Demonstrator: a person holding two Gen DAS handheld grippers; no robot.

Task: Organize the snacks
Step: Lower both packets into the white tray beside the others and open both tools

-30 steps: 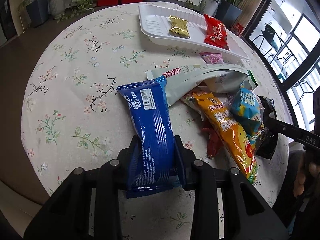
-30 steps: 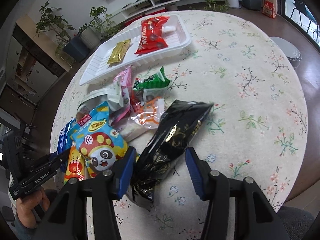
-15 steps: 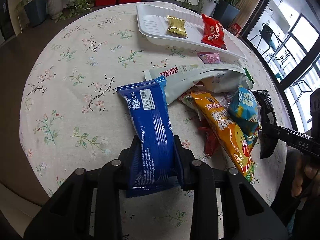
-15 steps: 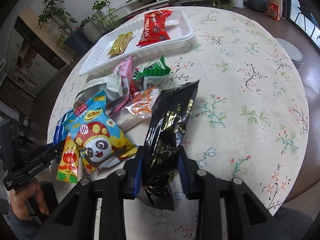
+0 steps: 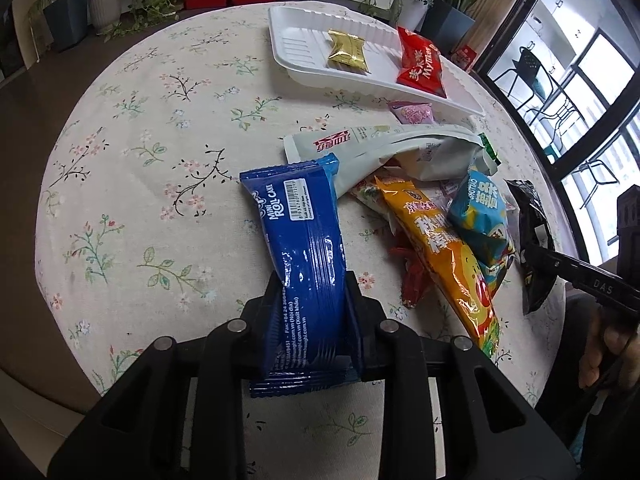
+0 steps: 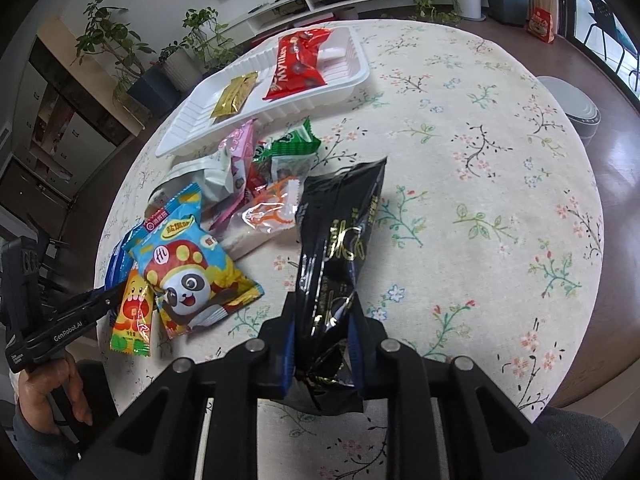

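Each fisheye camera rides close behind its own claw, angled steeply down at the round floral-clothed surface point(image 5: 132, 168); both share the white ribbed plastic tray point(image 6: 340, 84) (and snack pile).

Both grippers point steeply down at the table: the left gripper point(image 5: 314, 300) has its jaws closing, pads already pressed on the sides of the blue pack point(image 5: 304, 248), and the right gripper point(image 6: 322, 334) is clamped tight on the crumpled end of the black pack point(image 6: 340, 248). In the right wrist view the left hand point(image 6: 48, 392) is wrapped around its handle low at the left edge, a bit of sleeve behind it. The right hand point(image 5: 604, 352) shows at the far right of the left wrist view, fingers curled around its handle I think, but it's dark and cut off there.
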